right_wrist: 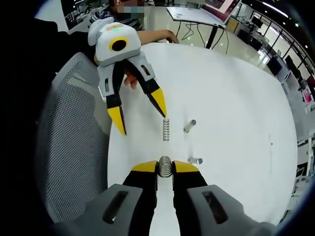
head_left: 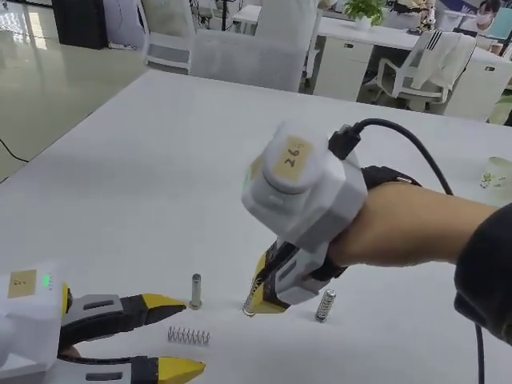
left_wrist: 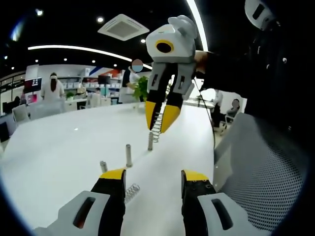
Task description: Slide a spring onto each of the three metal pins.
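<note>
At the centre of the counter [head_left: 200, 176], I am holding the right tongs [head_left: 262, 298] clamped on a spring [left_wrist: 156, 125]. I am gripping it along its side so that it is hanging upright with its lower end free. This orientation is letting the open coil meet a pin end-on.

In the right gripper view, the middle pin [right_wrist: 195, 160] is standing just beside the tips of the tongs. I cannot tell whether the coil has started over it; I judge that it has not.

To the right of the tongs in the head view, one pin [head_left: 325, 305] is already wearing its spring. To the left, the bare pin [head_left: 196, 290] is standing uncovered.

At the near left edge, I am resting the left tongs [left_wrist: 155, 177] with their jaws apart, gripping nothing. They are pointing at a loose spring [head_left: 189, 336] lying flat on the counter near the bare pin. I judge that this position is readying them for the last pickup.

The next move is calling for fine alignment. A tilted coil is likely to catch on the pin's top edge.
</note>
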Demonstrator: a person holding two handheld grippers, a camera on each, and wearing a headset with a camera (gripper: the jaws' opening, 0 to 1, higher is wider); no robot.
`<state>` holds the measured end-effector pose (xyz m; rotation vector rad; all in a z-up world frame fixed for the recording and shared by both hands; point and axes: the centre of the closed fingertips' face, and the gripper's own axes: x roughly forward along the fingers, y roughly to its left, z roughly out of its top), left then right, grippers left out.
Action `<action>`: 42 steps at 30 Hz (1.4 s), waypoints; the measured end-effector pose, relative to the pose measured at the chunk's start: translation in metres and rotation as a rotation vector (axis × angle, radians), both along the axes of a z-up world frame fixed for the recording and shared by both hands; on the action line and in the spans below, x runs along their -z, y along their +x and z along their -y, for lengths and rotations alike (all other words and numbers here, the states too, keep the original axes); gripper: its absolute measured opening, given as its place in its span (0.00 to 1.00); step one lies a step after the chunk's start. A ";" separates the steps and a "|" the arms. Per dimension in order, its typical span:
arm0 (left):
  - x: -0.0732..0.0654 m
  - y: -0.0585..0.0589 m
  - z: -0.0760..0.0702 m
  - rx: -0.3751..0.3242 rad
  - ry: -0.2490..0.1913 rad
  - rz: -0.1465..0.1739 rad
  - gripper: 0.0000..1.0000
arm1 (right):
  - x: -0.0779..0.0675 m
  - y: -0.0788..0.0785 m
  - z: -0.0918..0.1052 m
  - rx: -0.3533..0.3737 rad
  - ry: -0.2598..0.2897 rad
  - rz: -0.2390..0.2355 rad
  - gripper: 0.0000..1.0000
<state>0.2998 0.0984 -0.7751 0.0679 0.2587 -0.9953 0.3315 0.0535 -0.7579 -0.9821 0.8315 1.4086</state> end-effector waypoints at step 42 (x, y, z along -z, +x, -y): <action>0.011 -0.004 -0.005 -0.040 0.007 -0.030 0.48 | 0.020 0.058 0.001 0.072 -0.072 0.059 0.08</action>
